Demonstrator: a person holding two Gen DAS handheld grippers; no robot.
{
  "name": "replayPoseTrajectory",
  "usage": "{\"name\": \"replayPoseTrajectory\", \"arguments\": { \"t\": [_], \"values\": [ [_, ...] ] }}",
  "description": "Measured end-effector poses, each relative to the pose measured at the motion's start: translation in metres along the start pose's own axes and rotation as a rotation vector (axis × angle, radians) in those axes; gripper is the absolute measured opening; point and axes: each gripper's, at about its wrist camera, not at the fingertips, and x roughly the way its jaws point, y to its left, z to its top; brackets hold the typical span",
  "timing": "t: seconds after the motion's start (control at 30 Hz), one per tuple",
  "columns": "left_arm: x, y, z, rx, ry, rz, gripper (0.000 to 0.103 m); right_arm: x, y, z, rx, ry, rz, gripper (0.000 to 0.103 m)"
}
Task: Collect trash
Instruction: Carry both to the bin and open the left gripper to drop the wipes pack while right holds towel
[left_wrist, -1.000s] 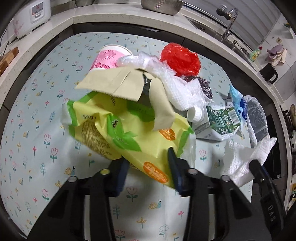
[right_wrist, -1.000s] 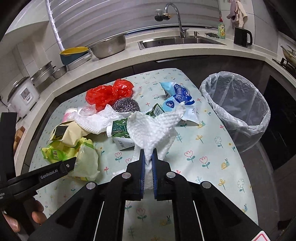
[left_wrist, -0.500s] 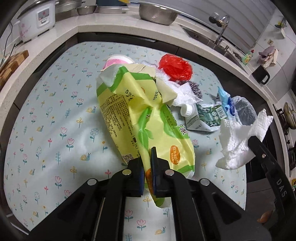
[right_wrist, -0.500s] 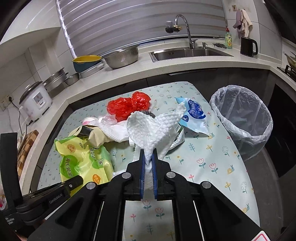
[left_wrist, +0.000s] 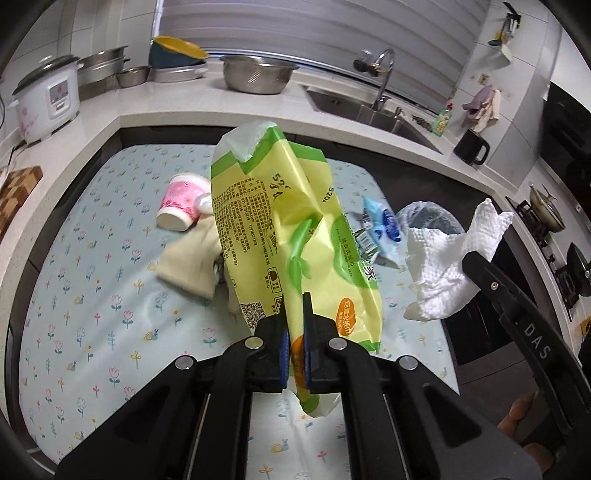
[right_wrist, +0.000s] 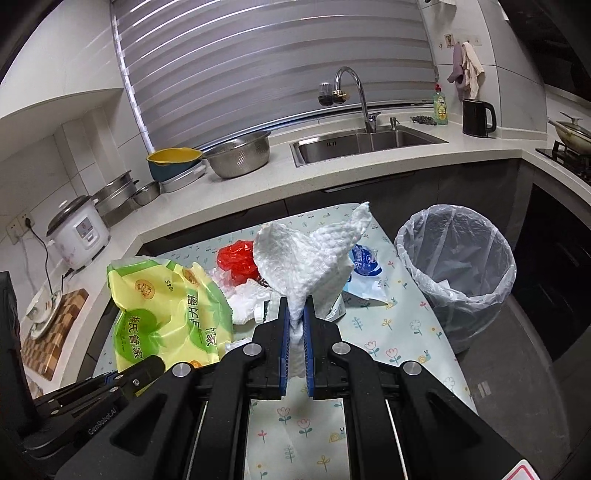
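Left gripper (left_wrist: 295, 325) is clamped tight, its two blue-padded fingers (left_wrist: 283, 347) pinched together on thin material, black arms angling steeply downward from the camera. Right gripper (right_wrist: 296, 325) is likewise squeezed closed, fingers (right_wrist: 282, 332) nearly meeting, pointing forward and down at a gentler slant. From the left wrist view the right gripper's black body juts in at the right edge, with fingertips of the person's hand (left_wrist: 517, 417) peeking beneath it. From the right wrist view the left gripper sits low at the left.
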Motion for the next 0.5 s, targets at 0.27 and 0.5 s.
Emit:
{"name": "replayPoseTrajectory", "arguments": {
  "t": [0.27, 0.5],
  "values": [
    [-0.003, -0.039, 0.017, 0.062, -0.042, -0.052, 0.005, -0.017, -0.027, 0.009, 0.034, -0.043, -0.035, 0.007],
    [0.007, -0.081, 0.03, 0.141, -0.047, -0.105, 0.005, -0.02, -0.06, 0.019, 0.077, -0.074, -0.08, 0.007]
  ]
}}
